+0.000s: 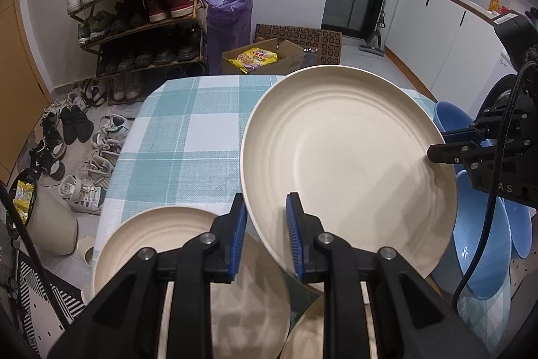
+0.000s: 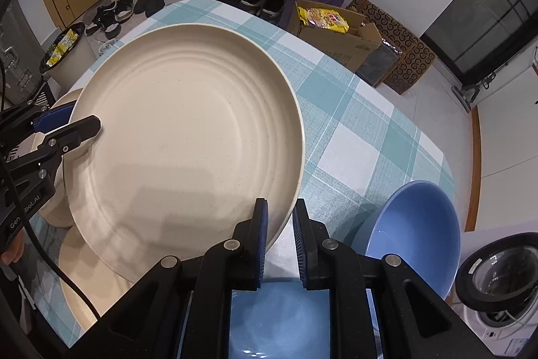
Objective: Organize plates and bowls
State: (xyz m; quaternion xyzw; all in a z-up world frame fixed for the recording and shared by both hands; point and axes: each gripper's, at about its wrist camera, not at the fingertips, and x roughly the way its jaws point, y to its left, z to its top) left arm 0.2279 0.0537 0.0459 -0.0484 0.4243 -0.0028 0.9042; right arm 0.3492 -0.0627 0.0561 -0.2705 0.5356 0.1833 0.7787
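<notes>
1. Large cream plate (image 1: 349,164) held off the checked tablecloth (image 1: 188,130), tilted, pinched at opposite edges so neither grip carries it alone
2. Left gripper (image 1: 265,234) clenched on the plate's near rim, blue pads either side of the edge
3. Right gripper (image 2: 279,241) clamped on the plate's rim at the far side from the left one; seen from the left wrist as black fingers (image 1: 450,153) over the plate's right edge
4. Below the plate, toward the left gripper: two more cream plates (image 1: 168,244) flat on the cloth, likely the stack to join
5. Right of the plate: blue bowls (image 2: 417,231) grouped apart, keeping kinds separate
</notes>
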